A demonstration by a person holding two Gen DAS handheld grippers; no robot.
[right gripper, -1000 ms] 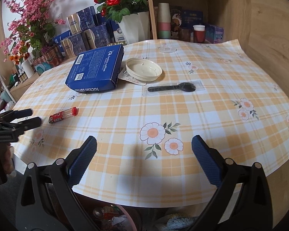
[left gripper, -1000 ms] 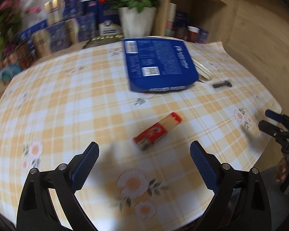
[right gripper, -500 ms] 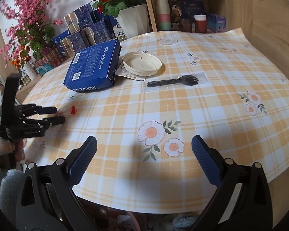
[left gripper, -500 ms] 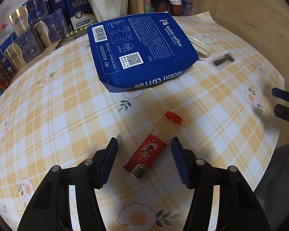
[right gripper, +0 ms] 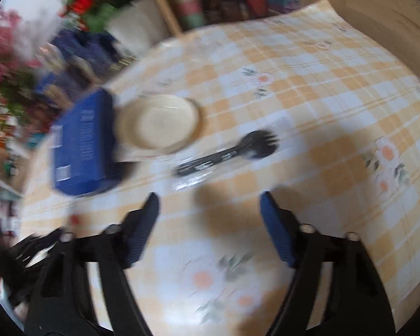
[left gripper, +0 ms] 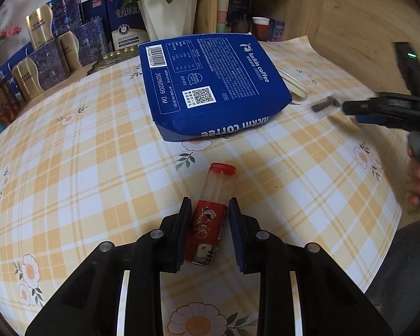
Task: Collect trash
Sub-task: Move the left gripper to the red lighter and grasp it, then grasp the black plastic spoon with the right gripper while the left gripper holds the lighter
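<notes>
In the left wrist view, our left gripper (left gripper: 207,221) now brackets the red-labelled tube (left gripper: 210,215), which lies flat on the checked tablecloth (left gripper: 70,168) with its metal end toward us and its red cap pointing away toward the blue coffee box (left gripper: 212,89). A second ago the jaws stood wide and the tube lay well ahead of them; they have just been closing, and the pads now sit against or just beside the label on both sides. We cannot confirm from this view that they are pressing, so we treat the grip as nearly made, not secured. The tube rests on the cloth, not yet lifted. We judge that the first piece of trash is about to be picked up. In the right wrist view, which is blurred by motion, our right gripper (right gripper: 210,218) has swung in over the table from the near edge; its jaws have just been closing from full width, stand about half open, and hold nothing. Just beyond them lies the wrapped black spork (right gripper: 226,154), with the cream lid (right gripper: 159,120) behind it and touching or just beside the box. We judge the spork to be the right hand's next target. Farther back stand a white flowerpot (left gripper: 168,14) and shelf clutter.
</notes>
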